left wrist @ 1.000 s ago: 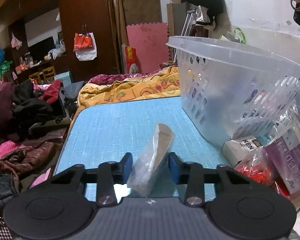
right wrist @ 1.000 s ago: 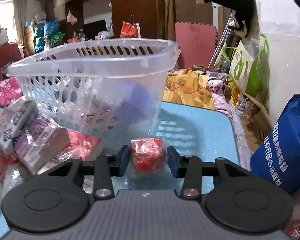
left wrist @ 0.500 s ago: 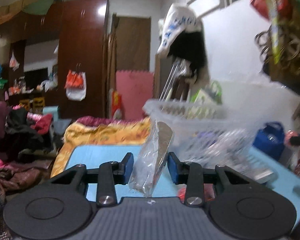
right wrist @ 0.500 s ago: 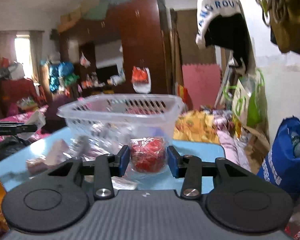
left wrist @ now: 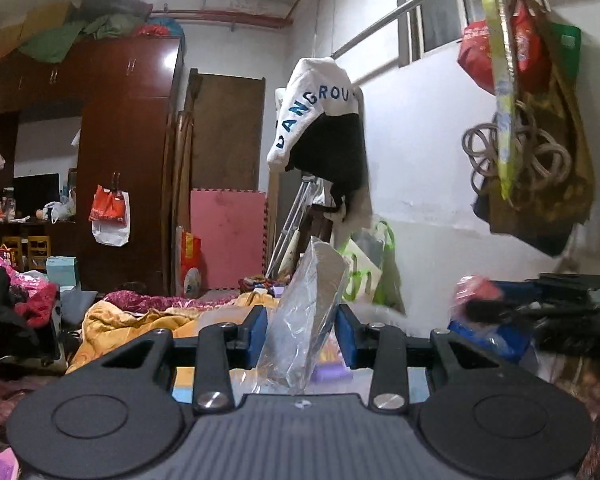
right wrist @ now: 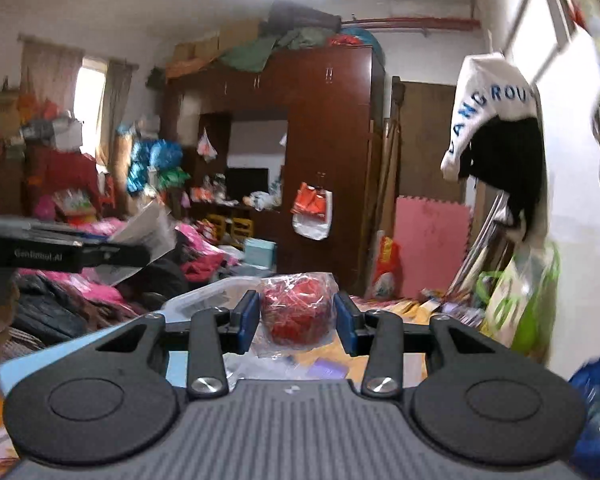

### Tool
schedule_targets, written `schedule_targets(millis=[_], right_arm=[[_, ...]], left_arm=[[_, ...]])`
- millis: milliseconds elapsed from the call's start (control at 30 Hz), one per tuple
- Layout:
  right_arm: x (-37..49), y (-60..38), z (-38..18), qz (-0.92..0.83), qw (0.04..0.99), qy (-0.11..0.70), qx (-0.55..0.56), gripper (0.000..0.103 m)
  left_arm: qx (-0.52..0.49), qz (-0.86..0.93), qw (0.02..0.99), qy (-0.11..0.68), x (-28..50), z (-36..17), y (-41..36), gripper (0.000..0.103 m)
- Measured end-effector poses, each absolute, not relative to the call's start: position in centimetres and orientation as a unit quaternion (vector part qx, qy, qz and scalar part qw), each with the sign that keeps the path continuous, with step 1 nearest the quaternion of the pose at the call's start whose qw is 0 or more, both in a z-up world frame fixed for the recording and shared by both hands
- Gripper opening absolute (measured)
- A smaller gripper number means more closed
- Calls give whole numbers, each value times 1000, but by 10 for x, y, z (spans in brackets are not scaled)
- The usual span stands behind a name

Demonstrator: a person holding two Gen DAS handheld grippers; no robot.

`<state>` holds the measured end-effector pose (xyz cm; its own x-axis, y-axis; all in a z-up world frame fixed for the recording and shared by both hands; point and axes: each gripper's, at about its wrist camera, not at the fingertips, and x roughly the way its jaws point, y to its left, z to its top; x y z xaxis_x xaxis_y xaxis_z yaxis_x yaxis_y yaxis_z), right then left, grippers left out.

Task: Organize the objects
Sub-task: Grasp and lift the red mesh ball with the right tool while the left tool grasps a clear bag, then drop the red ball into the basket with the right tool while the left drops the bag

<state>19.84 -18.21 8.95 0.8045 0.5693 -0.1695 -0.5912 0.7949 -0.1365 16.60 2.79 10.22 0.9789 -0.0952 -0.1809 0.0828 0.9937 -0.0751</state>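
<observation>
Clear-wrapped tan wedge packet (left wrist: 306, 316) clamped in left gripper (left wrist: 302, 338); clear bag of red shreds (right wrist: 296, 312) clamped in right gripper (right wrist: 296, 322), both aloft

Two grippers — left gripper (left wrist: 301, 334), right gripper (right wrist: 296, 318). One clear-wrapped packet (left wrist: 306, 316) was clamped in the left; one red bundle in clear wrap (right wrist: 296, 314) in the right. One wardrobe (left wrist: 128, 160) — one pink foam mat (left wrist: 228, 236) beside it.
</observation>
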Motion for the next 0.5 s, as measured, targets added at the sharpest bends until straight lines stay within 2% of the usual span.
schedule_targets(millis=[100,233,500], right_arm=[[237,-156,95,273,950,83,-125,44],[285,-139,84,243,952,129,-136,44],[293,-143,67,262,943,152,-140,44]], left_arm=[[-30,-30,993,106,205,105,16,41],[-65,-36,981,181,259,86,19,41],[-73,-23,978,196,276,71,22,41]])
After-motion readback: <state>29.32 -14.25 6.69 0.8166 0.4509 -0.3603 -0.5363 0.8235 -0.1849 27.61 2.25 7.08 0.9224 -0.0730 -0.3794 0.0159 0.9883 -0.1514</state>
